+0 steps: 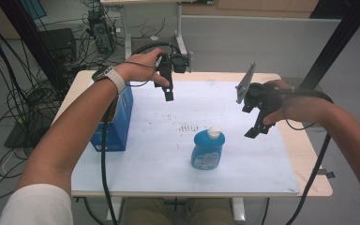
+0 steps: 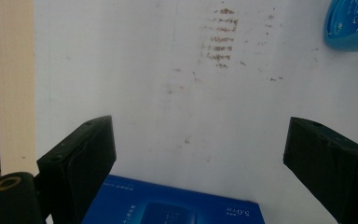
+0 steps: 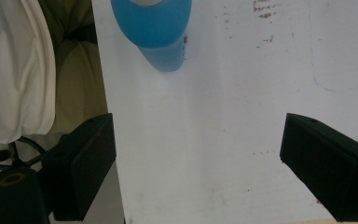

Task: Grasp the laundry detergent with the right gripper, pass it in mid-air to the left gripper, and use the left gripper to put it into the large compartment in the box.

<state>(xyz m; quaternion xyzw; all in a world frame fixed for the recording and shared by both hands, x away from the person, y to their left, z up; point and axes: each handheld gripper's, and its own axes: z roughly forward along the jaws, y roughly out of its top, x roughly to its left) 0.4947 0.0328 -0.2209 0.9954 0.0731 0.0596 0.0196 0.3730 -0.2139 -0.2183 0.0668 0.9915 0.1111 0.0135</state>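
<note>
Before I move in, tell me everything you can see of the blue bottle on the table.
The blue bottle stands upright on the white table top, near the front middle. It looks like translucent blue plastic, squat and flattened, with a white cap on top and a pale label on its face. The cap appears closed. Nothing touches it but the table: both grippers hang above the table, apart from it, jaws open and empty. Brown smudges mark the surface just behind it.

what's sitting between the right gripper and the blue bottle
Nothing visible. The right gripper hangs open above the white mat, up and to the right of the blue bottle, with bare mat between them. The blue box stands far off at the left edge.
</note>
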